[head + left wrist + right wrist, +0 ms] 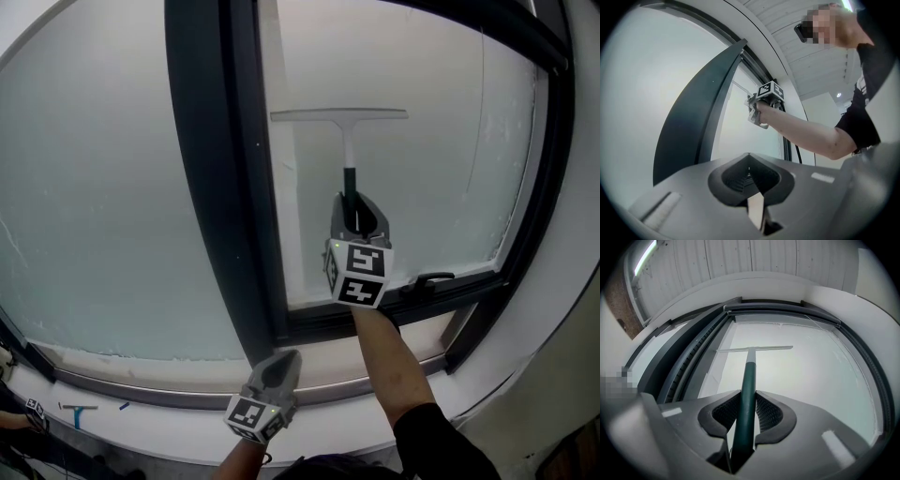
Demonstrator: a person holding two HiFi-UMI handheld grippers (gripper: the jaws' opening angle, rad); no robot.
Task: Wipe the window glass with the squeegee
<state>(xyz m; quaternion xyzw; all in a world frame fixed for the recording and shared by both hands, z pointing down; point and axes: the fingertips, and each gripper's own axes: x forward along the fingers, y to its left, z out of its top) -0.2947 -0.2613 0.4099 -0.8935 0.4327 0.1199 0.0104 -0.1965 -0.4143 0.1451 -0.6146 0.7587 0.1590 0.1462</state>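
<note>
Two grippers: the right gripper (355,204) clamps the squeegee (339,115) handle, its blade at 12 o'clock on the window glass (427,178), while the left gripper (280,364), at 6 o'clock, is closed on nothing.

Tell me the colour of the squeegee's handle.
The squeegee handle is dark green, clearest in the right gripper view.

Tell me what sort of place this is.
Probably indoors, at a large window of a building: pale window glass set in a dark frame above a white sill. The right hand-held gripper holds a squeegee up to it.
</note>
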